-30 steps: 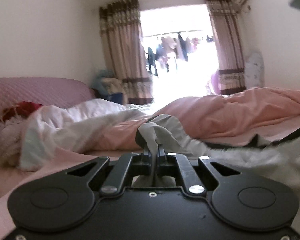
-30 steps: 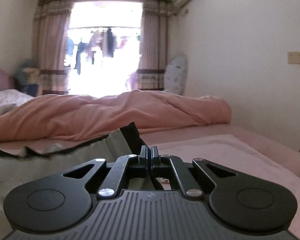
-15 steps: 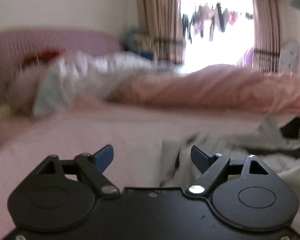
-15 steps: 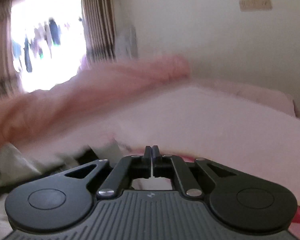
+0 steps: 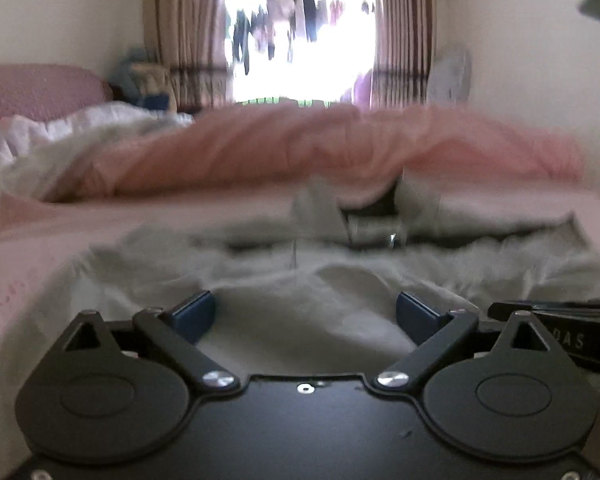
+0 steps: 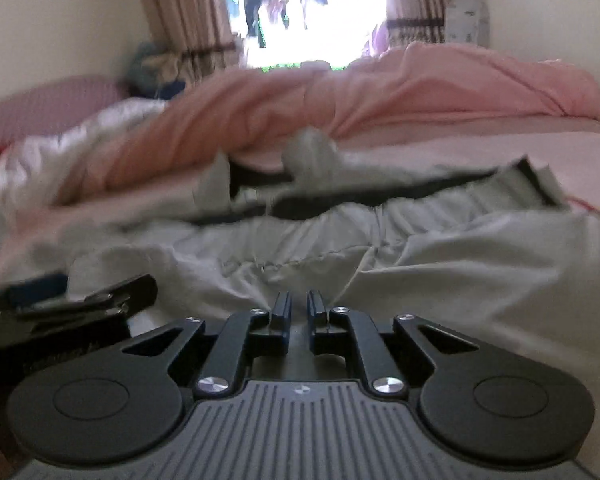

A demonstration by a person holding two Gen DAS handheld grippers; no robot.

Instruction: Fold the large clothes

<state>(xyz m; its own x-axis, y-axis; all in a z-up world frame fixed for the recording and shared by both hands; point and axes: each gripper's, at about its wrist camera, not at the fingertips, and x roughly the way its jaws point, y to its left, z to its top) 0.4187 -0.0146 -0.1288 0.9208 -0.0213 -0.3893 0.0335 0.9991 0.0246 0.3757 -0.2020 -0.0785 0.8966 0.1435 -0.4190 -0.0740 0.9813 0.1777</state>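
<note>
Grey garment [image 5: 300, 300] lies spread on the bed [image 5: 80, 232] just ahead of both tongs, so I hold my left tongs [image 5: 305, 316] wide and my right tongs [image 6: 299, 312] narrowly parted, both empty, presumably ready to regrip its near edge.

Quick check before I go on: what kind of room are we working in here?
A home bedroom, most likely. The grey garment lies spread on a bed with a pink sheet and a rumpled pink duvet behind it. Patterned curtains frame a bright window, with what looks like laundry hanging outside.
</note>
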